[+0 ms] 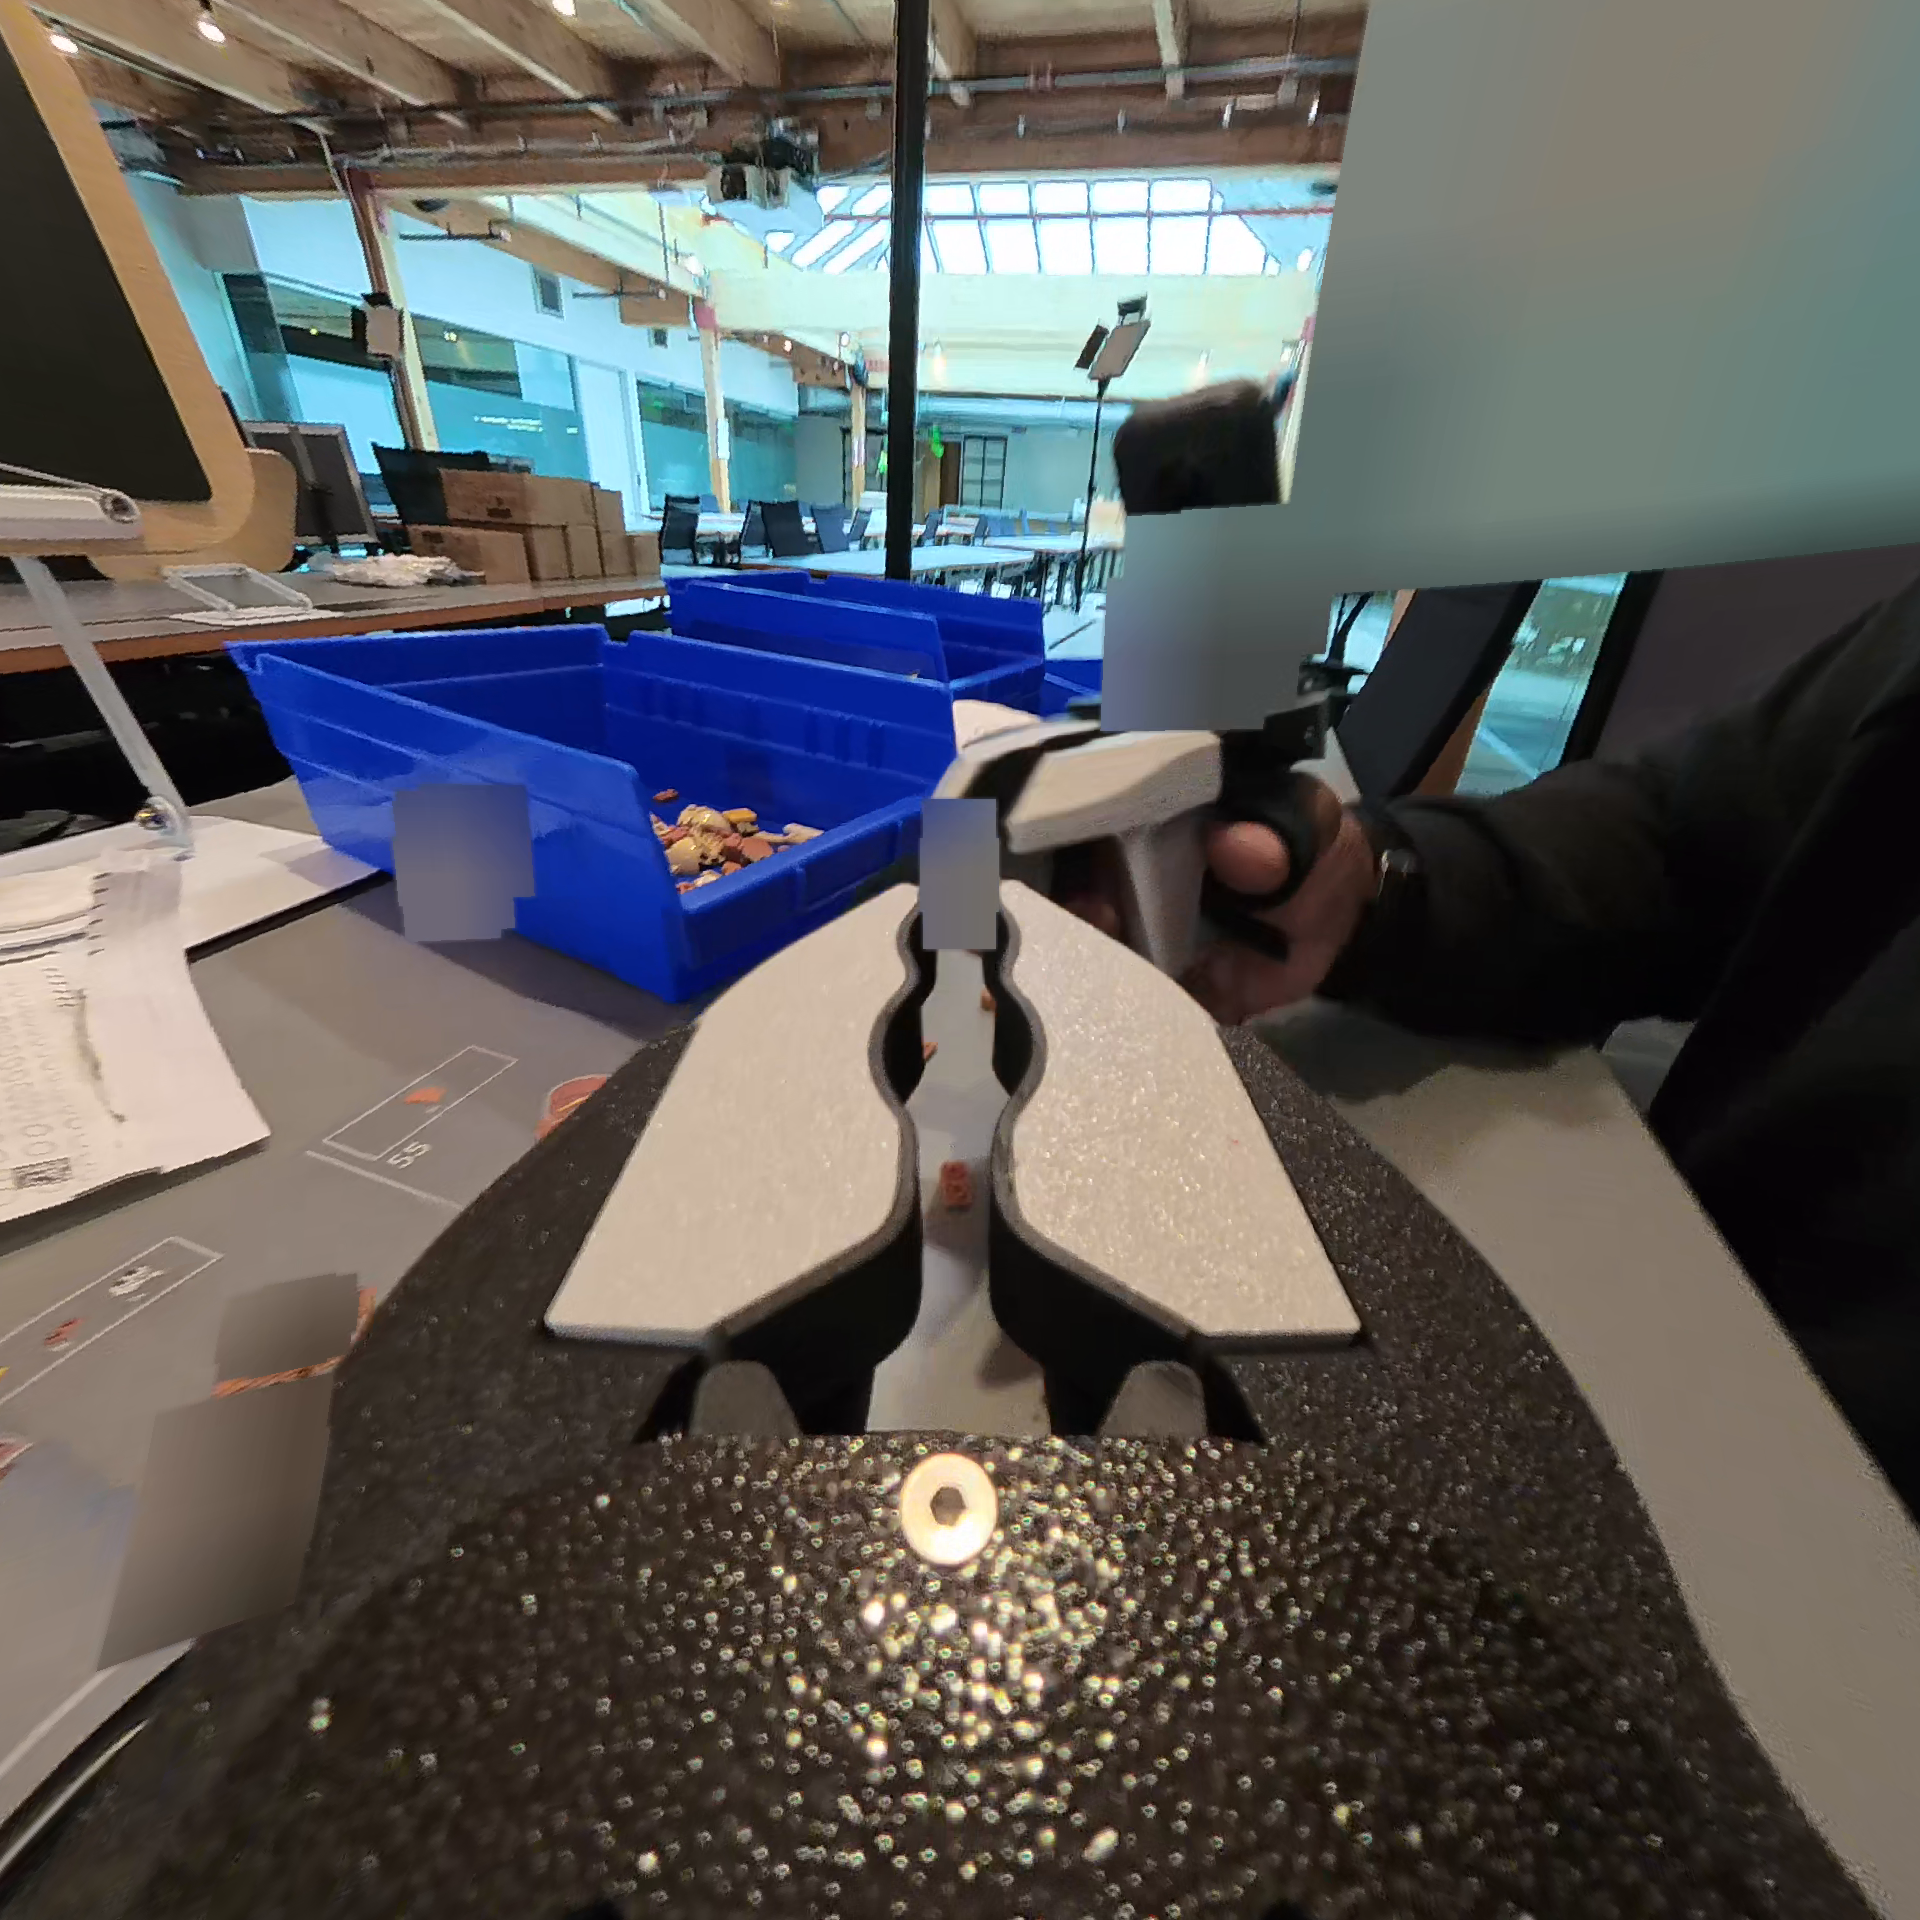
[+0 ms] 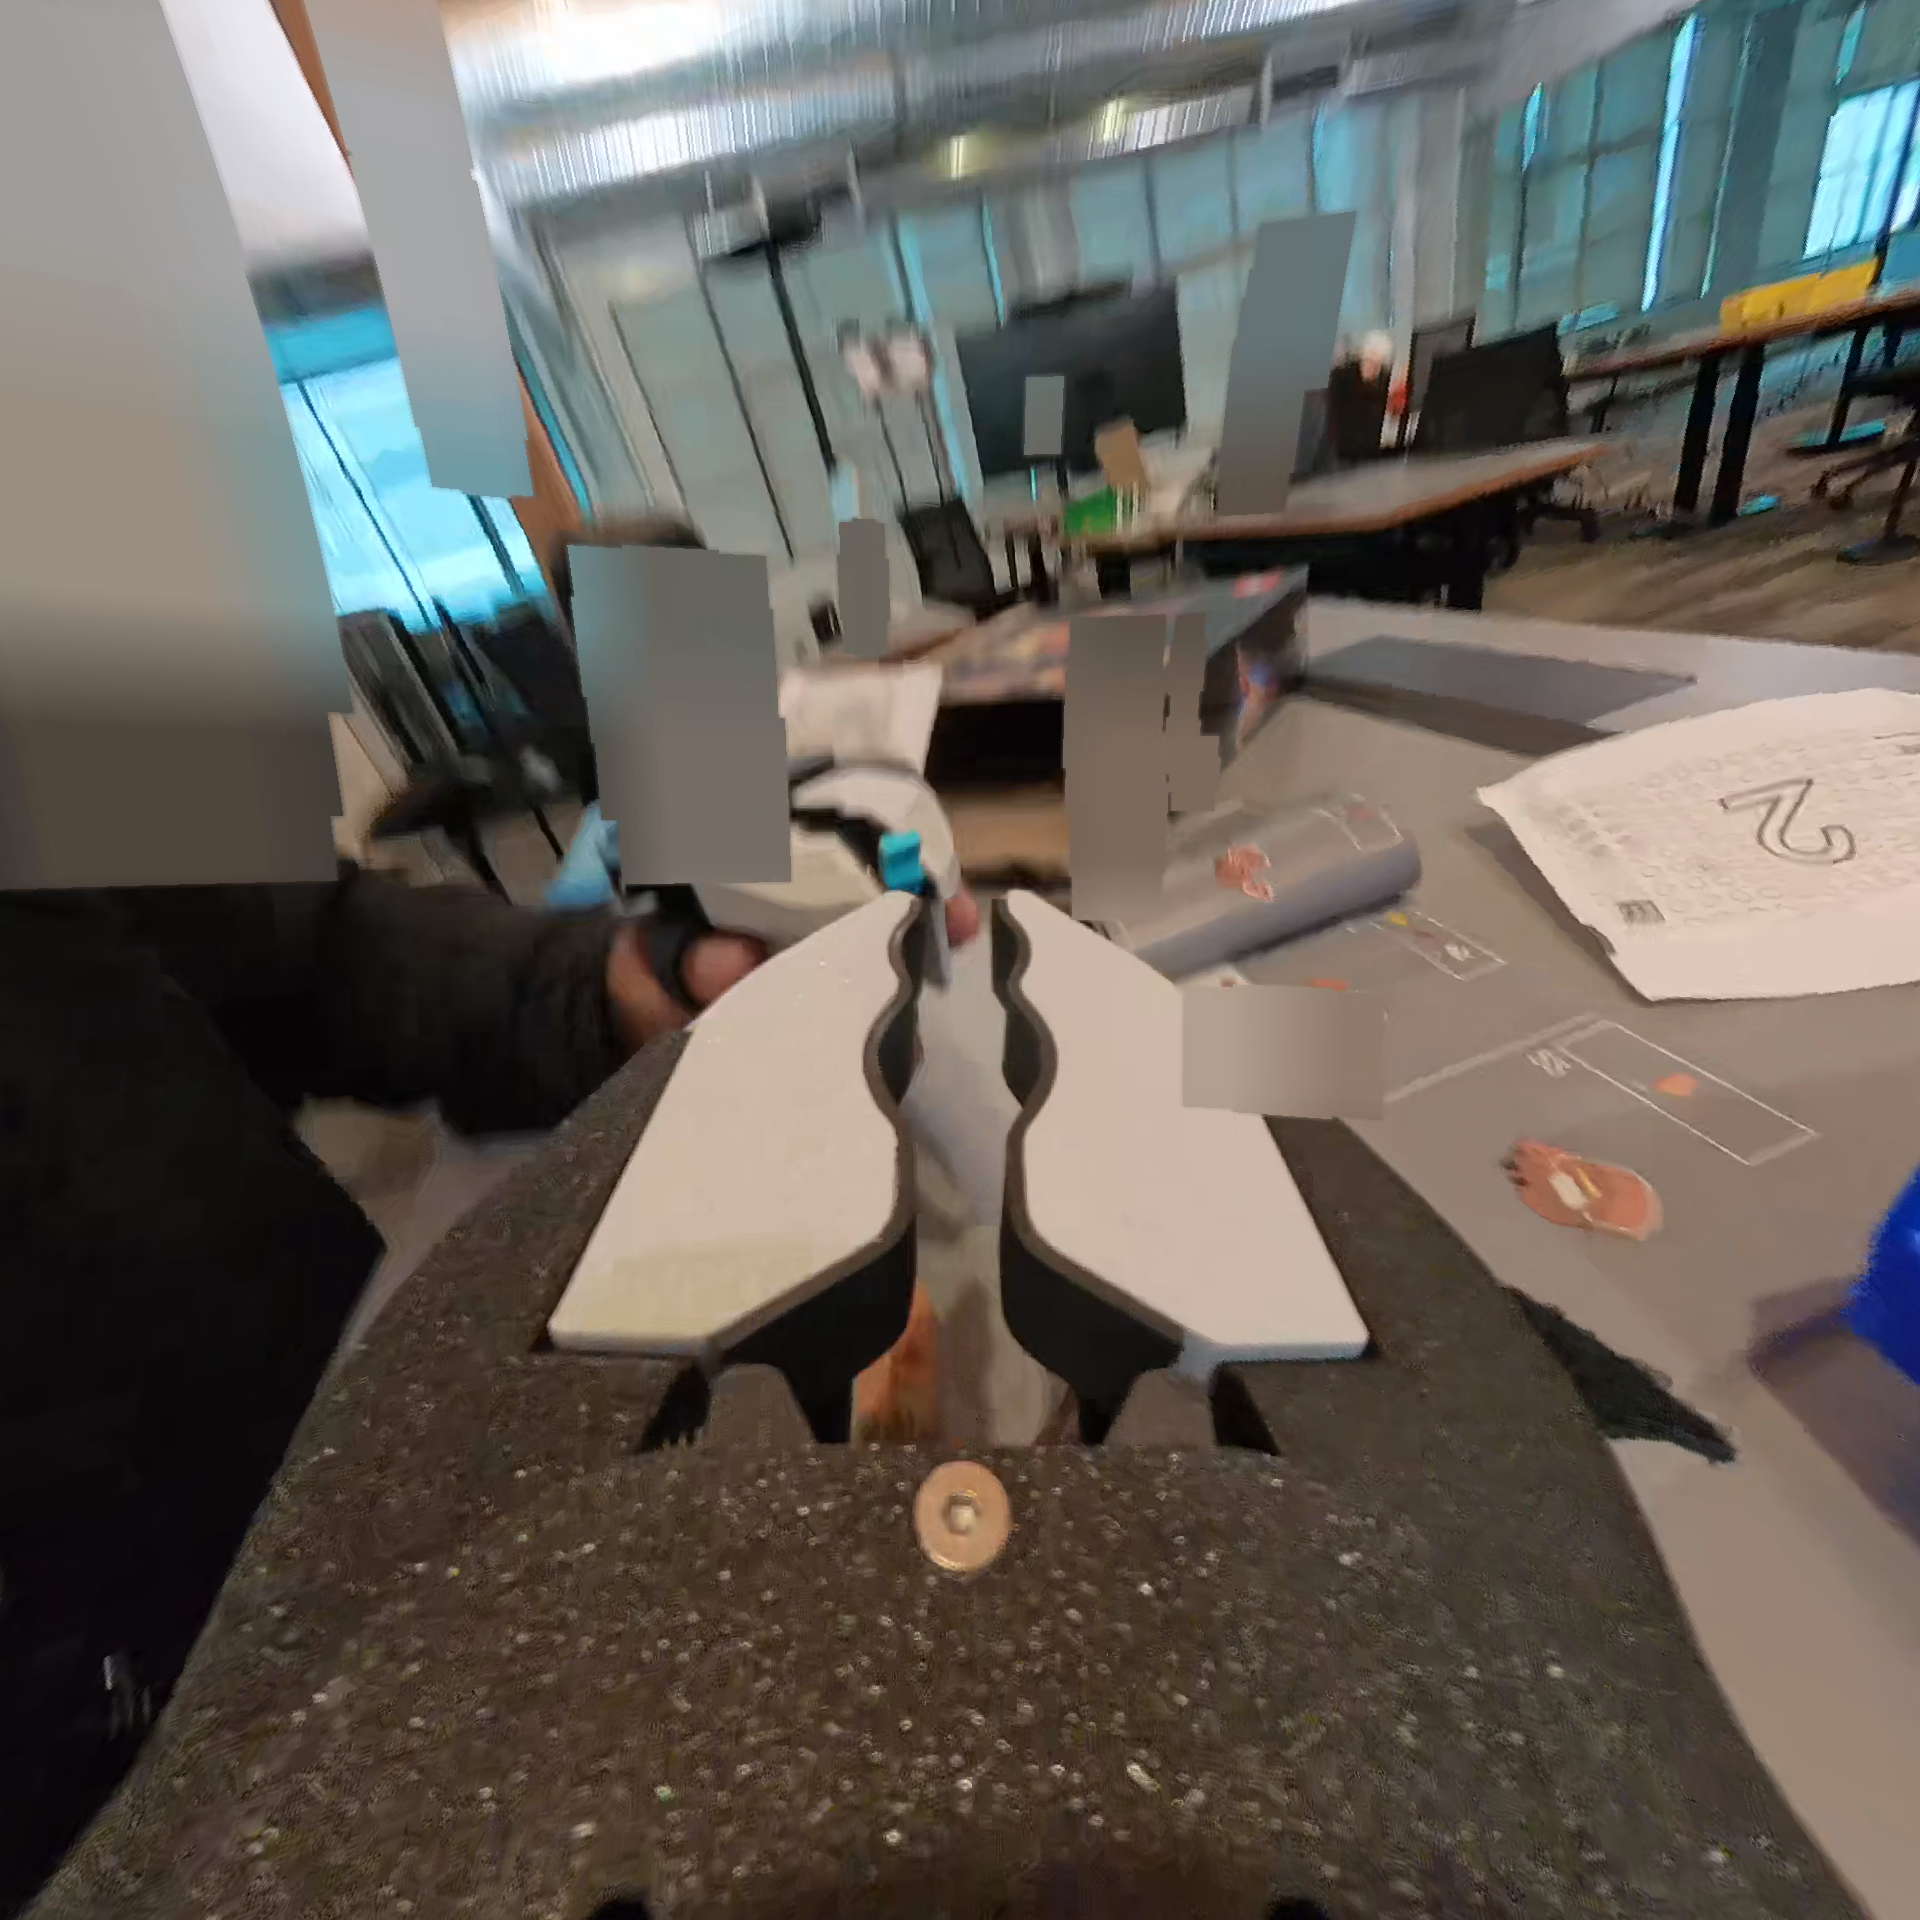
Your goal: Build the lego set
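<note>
My left gripper (image 1: 958,925) points over the grey table, and a blurred patch covers its fingertips in its own view. In the right wrist view, the left gripper (image 2: 906,883) has a small blue piece (image 2: 899,862) with a thin grey strip (image 2: 938,951) under it at its fingertips, and it looks shut on that piece. My right gripper (image 2: 956,925) is open. The strip lies close to its left finger, and there is a clear gap to its right pad. The right gripper also shows in the left wrist view (image 1: 961,758), held by a hand just beyond the left fingertips.
A blue bin (image 1: 582,914) holding several tan and red small pieces (image 1: 717,831) stands left of the grippers, with another blue bin (image 1: 883,613) behind it. A loose red piece (image 1: 956,1184) lies on the table. There are paper sheets (image 2: 1714,831), a rolled grey mat (image 2: 1299,914) and a dark sleeve (image 1: 1662,883). My left and right fingertips are right by each other.
</note>
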Demonstrator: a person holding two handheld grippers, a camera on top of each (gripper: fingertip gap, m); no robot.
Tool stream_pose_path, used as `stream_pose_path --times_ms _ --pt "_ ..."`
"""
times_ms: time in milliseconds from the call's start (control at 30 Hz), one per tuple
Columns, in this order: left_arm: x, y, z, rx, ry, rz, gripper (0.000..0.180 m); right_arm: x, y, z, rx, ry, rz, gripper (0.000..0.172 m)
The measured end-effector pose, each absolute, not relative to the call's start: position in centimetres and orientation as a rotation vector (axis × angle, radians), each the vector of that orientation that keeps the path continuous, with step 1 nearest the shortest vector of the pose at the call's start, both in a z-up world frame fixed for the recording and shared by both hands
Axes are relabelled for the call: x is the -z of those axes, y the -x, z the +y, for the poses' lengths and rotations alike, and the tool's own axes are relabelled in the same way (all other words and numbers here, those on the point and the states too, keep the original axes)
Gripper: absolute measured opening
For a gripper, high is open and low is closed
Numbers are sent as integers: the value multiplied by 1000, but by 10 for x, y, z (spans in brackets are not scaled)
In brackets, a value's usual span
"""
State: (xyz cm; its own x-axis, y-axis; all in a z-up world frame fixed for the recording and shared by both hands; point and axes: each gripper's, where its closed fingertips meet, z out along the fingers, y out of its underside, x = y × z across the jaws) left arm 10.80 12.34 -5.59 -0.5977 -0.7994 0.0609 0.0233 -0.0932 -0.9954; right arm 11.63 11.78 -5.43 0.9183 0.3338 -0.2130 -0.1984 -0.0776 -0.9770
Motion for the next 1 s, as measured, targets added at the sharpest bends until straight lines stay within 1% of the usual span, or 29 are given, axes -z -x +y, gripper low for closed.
stream_pose_path --times_ms 133,233,367,767,900,1000 --pt "72 -112 128 1627 847 1671 7 101 -112 106 -176 1827 -357 25" --pt "76 -113 131 1554 814 1702 7 119 -110 98 -15 1856 -483 23" --pt "84 -115 137 1439 786 1738 7 108 -110 92 -61 1796 -414 16" --pt "78 -112 155 1468 856 1661 7 95 -125 91 -198 1747 -194 1" --pt "81 -112 153 1465 866 1692 7 96 -123 89 -110 1768 -228 1" --pt "85 -111 148 1469 865 1743 7 99 -120 84 -68 1820 -268 4"
